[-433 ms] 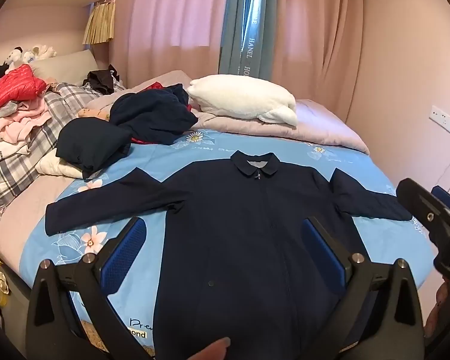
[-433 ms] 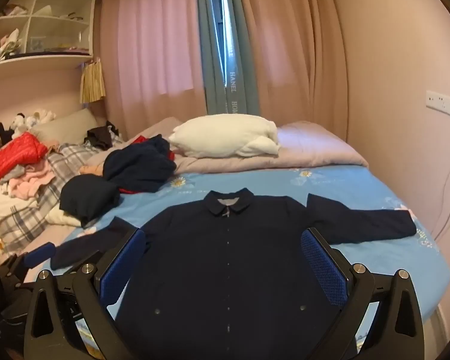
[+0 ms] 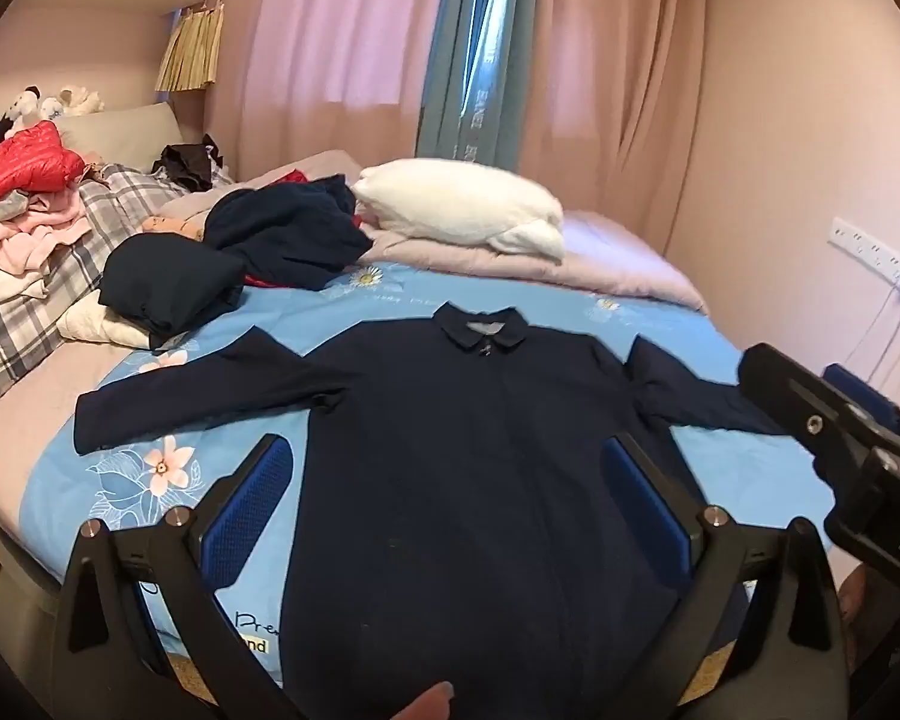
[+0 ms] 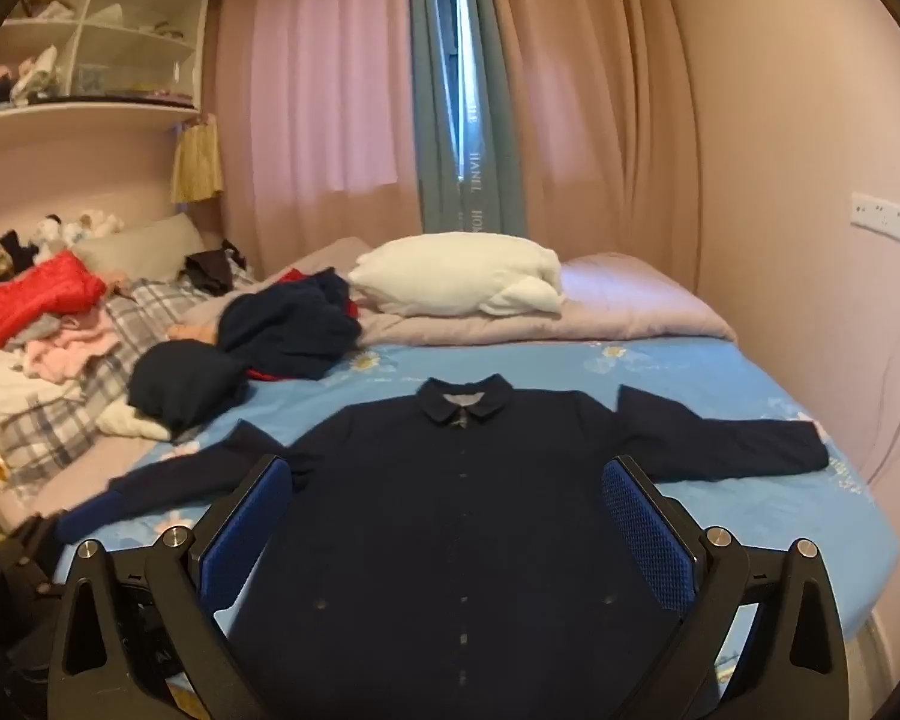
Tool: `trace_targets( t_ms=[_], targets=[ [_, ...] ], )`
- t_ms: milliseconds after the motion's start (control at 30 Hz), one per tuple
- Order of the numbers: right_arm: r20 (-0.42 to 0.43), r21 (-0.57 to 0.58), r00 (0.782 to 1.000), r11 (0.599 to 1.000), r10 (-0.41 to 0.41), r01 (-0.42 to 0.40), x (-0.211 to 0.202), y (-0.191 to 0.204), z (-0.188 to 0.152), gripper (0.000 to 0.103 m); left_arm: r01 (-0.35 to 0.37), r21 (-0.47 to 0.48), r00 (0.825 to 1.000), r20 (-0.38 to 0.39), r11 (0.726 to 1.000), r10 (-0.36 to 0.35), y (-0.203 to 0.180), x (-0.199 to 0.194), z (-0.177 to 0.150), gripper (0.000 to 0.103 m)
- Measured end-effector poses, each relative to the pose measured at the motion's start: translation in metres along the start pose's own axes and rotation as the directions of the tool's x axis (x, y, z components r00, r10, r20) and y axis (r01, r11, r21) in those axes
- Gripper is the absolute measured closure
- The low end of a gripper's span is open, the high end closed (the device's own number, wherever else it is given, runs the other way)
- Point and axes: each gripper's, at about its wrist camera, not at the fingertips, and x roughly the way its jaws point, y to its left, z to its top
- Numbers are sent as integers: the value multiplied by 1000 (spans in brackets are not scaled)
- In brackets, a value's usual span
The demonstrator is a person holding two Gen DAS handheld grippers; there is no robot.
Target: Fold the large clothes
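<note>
Navy shirt (image 3: 450, 468) lies flat on the bed (image 3: 720, 480); both tongs (image 3: 450, 516) (image 4: 450, 522) gape empty, folding unstarted, sleeves likely first.

Both cams nearly static. Right gripper (image 4: 447, 516) tilted down slightly: navy shirt (image 4: 450, 510) sat lower in its view. Left gripper (image 3: 447, 504) barely shifted; both remained spread wide.

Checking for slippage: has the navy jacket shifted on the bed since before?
No. The navy jacket keeps its sleeve just above the sheet's pink flower.
</note>
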Motion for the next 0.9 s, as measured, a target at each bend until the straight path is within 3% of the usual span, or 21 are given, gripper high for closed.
trace_targets(
  t_ms=[133, 233, 433, 567, 900],
  targets=[
    [46, -8, 996, 997, 73, -73, -15, 0, 9, 0, 26, -9, 998, 58, 1000, -25, -7, -18, 9, 0],
    [79, -6, 993, 997, 82, -82, -18, -1, 16, 0, 8, 12, 997, 74, 1000, -9, -8, -22, 12, 0],
    [64, -1, 995, 997, 74, -74, -5, -2, 21, 0, 14, -52, 999, 38, 999, -12, 12, -10, 18, 0],
    [40, 20, 997, 998, 60, -61, 2, -3, 18, 0, -6, -22, 1000, 1, 1000, 6, 10, 3, 20, 0],
    [-6, 37, 999, 998, 51, -51, 26, -14, 27, 0, 38, 5, 998, -42, 999, -38, 7, 29, 47, 0]
  ],
)
